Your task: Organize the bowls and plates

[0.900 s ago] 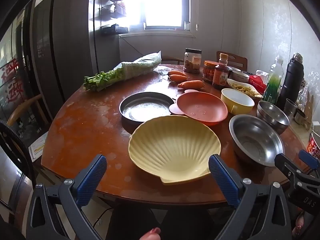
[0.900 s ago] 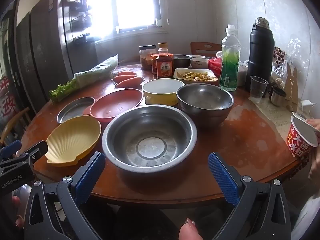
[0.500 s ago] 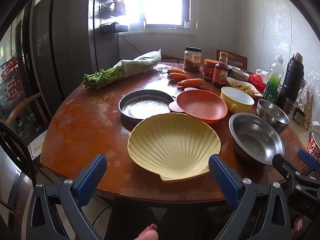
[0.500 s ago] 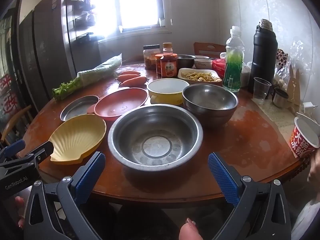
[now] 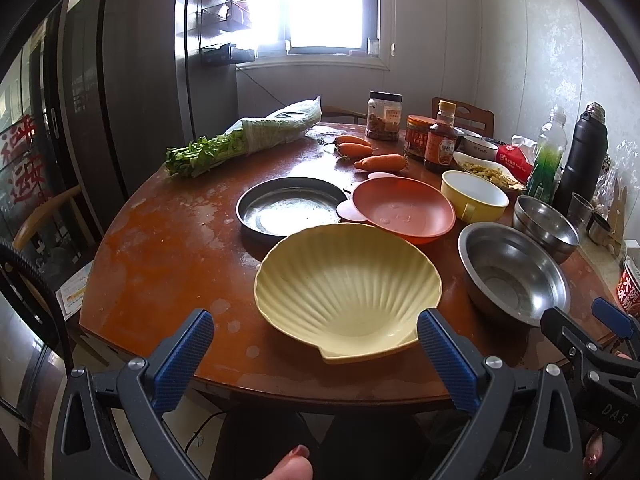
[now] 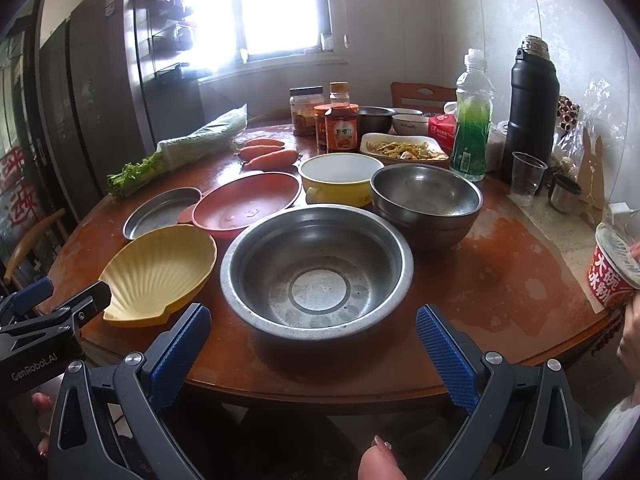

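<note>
A: Round wooden table (image 5: 160, 264), dishes crowd the near half. Nothing stacked yet, I'd say.

B: Where do the tongs sit?

A: Both off the near edge, angled down at the table. Left gripper (image 5: 316, 344) is spread wide and holds nothing; the yellow shell plate (image 5: 348, 284) lies dead ahead of it, hinge tab pointing at the jaws, fan spreading away. Right gripper (image 6: 314, 340) is equally wide and bare; the large steel bowl (image 6: 316, 272) is straight in front, near rim just beyond the pads.

B: So each hand has its own target?

A: That's my read. Left is nearer the plates, right nearer the bowls. Shell plate and big bowl sit just beside each other.

B: Contents?

A: Big bowl empty, dull bottom. Smaller steel bowl (image 6: 426, 200) behind it looks empty too. Orange plate (image 5: 402, 210) holds only a few droplets. Steel pan (image 5: 288, 210) left of it is bare. Yellow bowl (image 6: 340, 178) has a white inside, nothing visible. Only the white dish (image 6: 404, 148) further back holds food.

B: Risk?

A: Shell rim is shallow; a grip at the tab looks easiest.
</note>
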The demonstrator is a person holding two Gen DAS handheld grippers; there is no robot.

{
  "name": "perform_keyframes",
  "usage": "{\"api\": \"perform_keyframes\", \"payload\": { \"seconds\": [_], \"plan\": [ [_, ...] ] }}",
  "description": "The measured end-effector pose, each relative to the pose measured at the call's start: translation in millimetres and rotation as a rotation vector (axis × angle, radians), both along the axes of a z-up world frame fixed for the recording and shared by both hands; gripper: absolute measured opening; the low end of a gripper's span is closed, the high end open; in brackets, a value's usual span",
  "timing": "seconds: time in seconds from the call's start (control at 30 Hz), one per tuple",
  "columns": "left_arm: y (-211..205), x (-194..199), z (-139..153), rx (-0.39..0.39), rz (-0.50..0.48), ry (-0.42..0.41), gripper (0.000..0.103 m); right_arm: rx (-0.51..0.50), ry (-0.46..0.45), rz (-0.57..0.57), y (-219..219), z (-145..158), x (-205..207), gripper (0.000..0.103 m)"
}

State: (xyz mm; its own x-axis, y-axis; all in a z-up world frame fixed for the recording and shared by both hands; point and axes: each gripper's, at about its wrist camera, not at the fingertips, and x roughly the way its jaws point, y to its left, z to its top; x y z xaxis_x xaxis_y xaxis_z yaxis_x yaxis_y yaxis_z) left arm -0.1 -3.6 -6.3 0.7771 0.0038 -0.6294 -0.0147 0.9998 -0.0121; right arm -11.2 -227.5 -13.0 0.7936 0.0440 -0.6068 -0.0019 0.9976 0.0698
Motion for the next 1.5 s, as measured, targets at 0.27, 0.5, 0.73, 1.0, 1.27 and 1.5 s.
{"api": "perform_keyframes", "payload": {
  "seconds": [0.27,0.5,0.73,1.0,1.27,1.5],
  "plan": [
    [0.7,1.4,-1.7,0.0,0.002,-0.002,0.102,0.0,0.002,0.001,-0.8,-1.0,0.8,0.103],
    [1.0,0.2,-2.8,-0.005,-0.002,-0.003,0.102,-0.009,-0.003,-0.001,-1.1,0.0,0.3,0.103],
    [0.5,-1.2,-1.6,0.0,-0.005,-0.005,0.102,-0.014,-0.01,0.0,-1.2,0.8,-0.1,0.103],
    [0.1,-1.9,0.7,0.004,-0.007,-0.005,0.102,-0.016,-0.006,-0.005,0.1,1.5,-0.6,0.103],
    [-3.2,-1.8,1.1,0.023,-0.001,-0.01,0.102,-0.016,-0.006,-0.004,-0.6,2.4,0.0,0.103],
    [-3.8,-2.2,4.5,0.029,0.002,-0.014,0.102,-0.007,-0.005,-0.005,-3.7,1.6,1.6,0.103]
  ]
}}
